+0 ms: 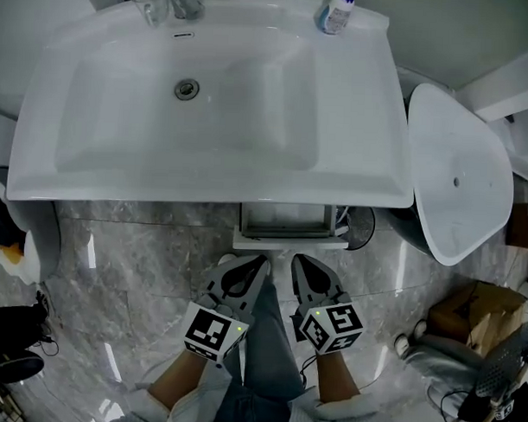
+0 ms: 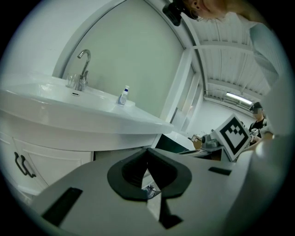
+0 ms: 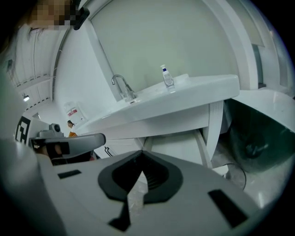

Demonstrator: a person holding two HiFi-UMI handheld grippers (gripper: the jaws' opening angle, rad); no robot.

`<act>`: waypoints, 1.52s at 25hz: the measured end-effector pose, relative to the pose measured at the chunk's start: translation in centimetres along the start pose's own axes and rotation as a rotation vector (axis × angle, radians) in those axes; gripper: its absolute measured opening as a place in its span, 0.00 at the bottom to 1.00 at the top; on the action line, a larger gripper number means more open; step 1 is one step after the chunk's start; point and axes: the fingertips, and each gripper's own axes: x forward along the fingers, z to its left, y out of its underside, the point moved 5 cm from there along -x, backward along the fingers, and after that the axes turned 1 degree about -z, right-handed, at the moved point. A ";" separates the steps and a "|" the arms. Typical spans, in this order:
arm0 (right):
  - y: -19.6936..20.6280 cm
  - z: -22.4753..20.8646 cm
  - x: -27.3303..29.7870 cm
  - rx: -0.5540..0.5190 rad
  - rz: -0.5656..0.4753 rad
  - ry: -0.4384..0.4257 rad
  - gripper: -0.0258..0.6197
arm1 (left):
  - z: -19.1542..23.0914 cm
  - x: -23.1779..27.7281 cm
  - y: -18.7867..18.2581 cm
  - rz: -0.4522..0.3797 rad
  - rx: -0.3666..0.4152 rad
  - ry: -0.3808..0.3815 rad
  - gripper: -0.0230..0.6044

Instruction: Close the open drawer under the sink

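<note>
While the drawer (image 1: 289, 228) juts out beneath the sink's (image 1: 204, 192) front rim, the left gripper (image 1: 260, 263) and right gripper (image 1: 298, 261) hover just short of it, each with jaws pressed together and empty, probably to push its front edge. Bare floor (image 1: 149, 271) leaves room.

You have bare floor (image 1: 141, 262) up to the drawer (image 1: 289, 242) front; the sink (image 1: 204, 192) rim overhangs it, and a raised white lid (image 1: 455, 174) crowds the right.
</note>
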 end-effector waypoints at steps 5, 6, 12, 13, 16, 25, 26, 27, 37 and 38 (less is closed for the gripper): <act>1.8 -1.9 0.9 -0.034 -0.014 0.025 0.05 | 0.4 1.1 2.8 0.029 0.004 -0.015 0.06; 2.1 -2.3 1.0 -0.046 -0.017 0.030 0.05 | 0.5 1.3 3.4 0.035 0.004 -0.020 0.06; 4.8 -4.0 1.4 -0.071 -0.006 0.041 0.05 | 0.8 2.6 6.4 0.063 0.033 -0.027 0.06; 5.2 -4.4 1.5 -0.074 -0.009 0.039 0.05 | 0.8 2.9 6.9 0.069 0.040 -0.026 0.06; 6.5 -5.3 1.9 -0.086 -0.012 0.036 0.05 | 0.9 3.9 8.8 0.098 0.053 -0.014 0.06; 9.1 -7.3 3.7 -0.091 0.030 0.015 0.05 | 1.4 5.6 12.1 0.150 0.097 -0.046 0.06; 9.2 -7.4 4.0 -0.095 0.031 0.012 0.05 | 1.6 5.7 12.3 0.153 0.098 -0.056 0.06; 9.4 -7.3 4.3 -0.098 0.033 0.010 0.05 | 1.8 5.8 12.6 0.154 0.097 -0.065 0.06; 9.4 -7.8 5.0 -0.085 0.016 0.034 0.05 | 2.7 6.5 13.2 0.157 0.076 -0.112 0.06; 9.3 -7.7 5.0 -0.086 0.014 0.036 0.05 | 2.7 6.5 13.1 0.154 0.073 -0.116 0.06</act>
